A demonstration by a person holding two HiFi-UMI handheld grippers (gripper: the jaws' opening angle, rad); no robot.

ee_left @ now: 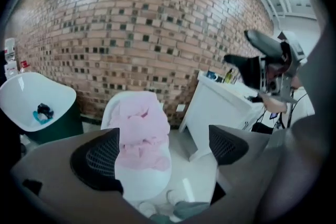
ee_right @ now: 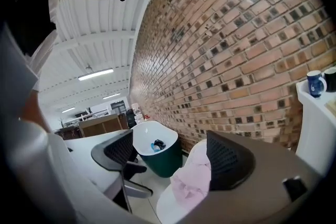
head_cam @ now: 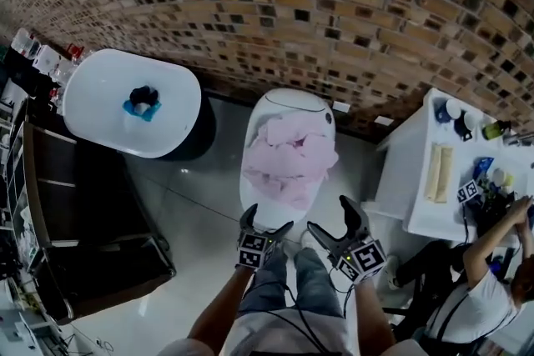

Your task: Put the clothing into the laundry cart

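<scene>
A heap of pink clothing (head_cam: pixel 288 156) fills a white oval tub (head_cam: pixel 292 102) standing on the floor against the brick wall. To its left a second white tub (head_cam: pixel 100 108) on a dark green base holds a small dark and blue item (head_cam: pixel 143 101). Both grippers hover just short of the pink heap, above the person's knees. My left gripper (head_cam: pixel 267 221) is open with nothing between its jaws; its own view looks past them at the pink clothing (ee_left: pixel 139 128). My right gripper (head_cam: pixel 331 217) is open and empty too, with the pink clothing (ee_right: pixel 191 178) and the green-based tub (ee_right: pixel 142 134) ahead.
A white table (head_cam: pixel 417 179) with cups and small objects stands at the right, and a seated person (head_cam: pixel 476 279) works there. A dark cabinet (head_cam: pixel 75 213) lines the left side. Glossy grey floor (head_cam: pixel 192 213) lies between the tubs.
</scene>
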